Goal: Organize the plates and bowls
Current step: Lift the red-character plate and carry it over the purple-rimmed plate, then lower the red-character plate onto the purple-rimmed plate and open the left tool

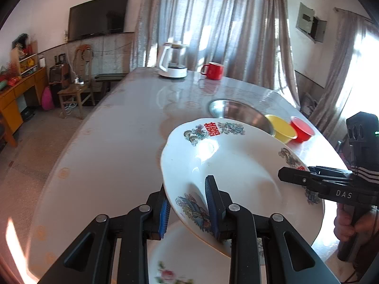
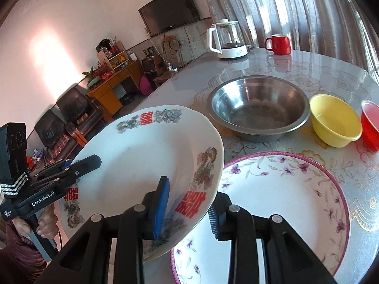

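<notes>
**Both grippers clamp one dragon plate above the tabletop**

Writing: "GenRobot.AI" on the left gripper (image 2: 71,165) body, "DAS" on the right gripper (image 1: 293,177) body. Red double-happiness characters on the white dragon plate (image 2: 146,156); three show in the right wrist view.

Jaws: each gripper is nearly closed, blue pads pinching the plate's rim on opposite sides. The plate is tilted, off the table (image 2: 272,61), near its front edge, partly over the floral plate (image 2: 284,196).

Count: two plates clear; a third rim with a pink flower (image 1: 168,272) is blurred. Three bowls toward the right edge: steel bowl (image 2: 258,106), yellow bowl (image 2: 336,120), red bowl (image 2: 370,125). One red mug (image 2: 279,43) and one kettle (image 2: 227,40) at the far edge. One TV (image 2: 170,9).
</notes>
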`<state>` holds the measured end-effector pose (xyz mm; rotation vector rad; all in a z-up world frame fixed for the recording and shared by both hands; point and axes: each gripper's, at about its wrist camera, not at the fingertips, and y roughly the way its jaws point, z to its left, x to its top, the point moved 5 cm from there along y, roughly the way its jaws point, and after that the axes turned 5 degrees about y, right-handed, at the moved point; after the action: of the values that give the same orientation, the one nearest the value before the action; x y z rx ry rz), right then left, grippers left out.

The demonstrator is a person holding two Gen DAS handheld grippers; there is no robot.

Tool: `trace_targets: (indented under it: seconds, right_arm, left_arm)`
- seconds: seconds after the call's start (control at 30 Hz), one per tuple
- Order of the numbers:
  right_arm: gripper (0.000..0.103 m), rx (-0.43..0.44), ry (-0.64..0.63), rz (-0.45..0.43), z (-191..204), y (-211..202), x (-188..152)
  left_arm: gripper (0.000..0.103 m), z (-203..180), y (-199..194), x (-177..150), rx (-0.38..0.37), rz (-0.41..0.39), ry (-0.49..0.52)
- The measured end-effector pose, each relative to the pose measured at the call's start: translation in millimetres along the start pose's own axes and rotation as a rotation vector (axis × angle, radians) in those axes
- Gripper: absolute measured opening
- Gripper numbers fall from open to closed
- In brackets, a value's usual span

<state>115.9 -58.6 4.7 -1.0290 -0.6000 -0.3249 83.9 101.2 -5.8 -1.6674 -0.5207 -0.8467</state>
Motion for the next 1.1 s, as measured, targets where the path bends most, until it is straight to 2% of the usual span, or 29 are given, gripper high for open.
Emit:
trace_targets:
  seconds: [0.33,0.5,0.77,0.9,1.1]
  right_arm:
    - [0.03,-0.124,0.114,-0.018,-65.2,-50.4,-34.4]
    - [0.03,-0.186,0.169,-0.015,-95.4,-58.1,-43.3]
    - [0.03,-0.235,0.196,-0.022,-116.6,-57.2,-46.8]
    - [0.03,-0.268,0.168,-0.018,-112.8,-57.2,-48.3]
    - [0.03,-0.257,0.182,0.01,-114.3,-60.4,-47.5]
  left_arm:
    - [0.028,-77.5,16.0,-0.4,-0.119,0.049,0.079]
    - [0.028,-101.5,37.8,-5.7,-0.138,0.106,0.102]
    - [0.029,-111.3,65.2,-14.0,-0.132,0.187,0.088]
    - [0.03,-109.8,67.3,-13.6,-0.135,0.196,0.072]
    - [0.029,-108.0,64.5,-14.2,-0.146,0.203,0.061]
